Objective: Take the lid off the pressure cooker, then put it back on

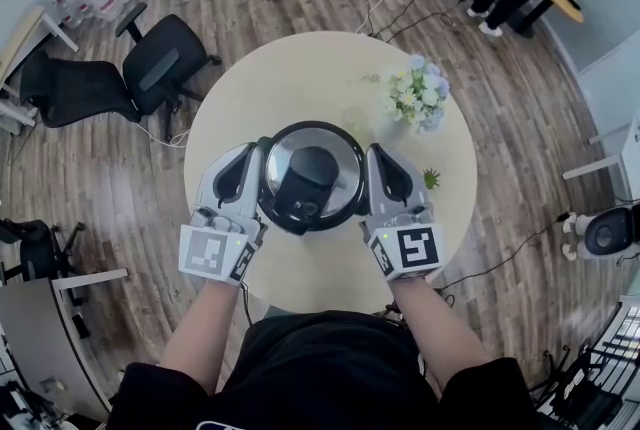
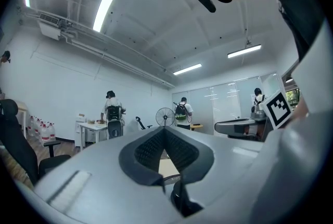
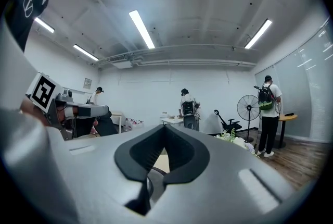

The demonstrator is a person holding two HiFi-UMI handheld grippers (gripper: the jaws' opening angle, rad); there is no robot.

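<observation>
Pressure cooker (image 1: pixel 312 176) stands on the table (image 1: pixel 300 78), just between the left gripper (image 1: pixel 250 154) and the right gripper (image 1: pixel 376 154). Both are fully closed, and I see nothing held. Its steel lid (image 1: pixel 338 150) seems heavy and slippery, so better take the black handle (image 1: pixel 305 184).

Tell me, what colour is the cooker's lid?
Silver lid, black handle; clearest in head view.

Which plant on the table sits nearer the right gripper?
The small green sprig, just beside the right gripper; the white flower bouquet stands farther back.
</observation>
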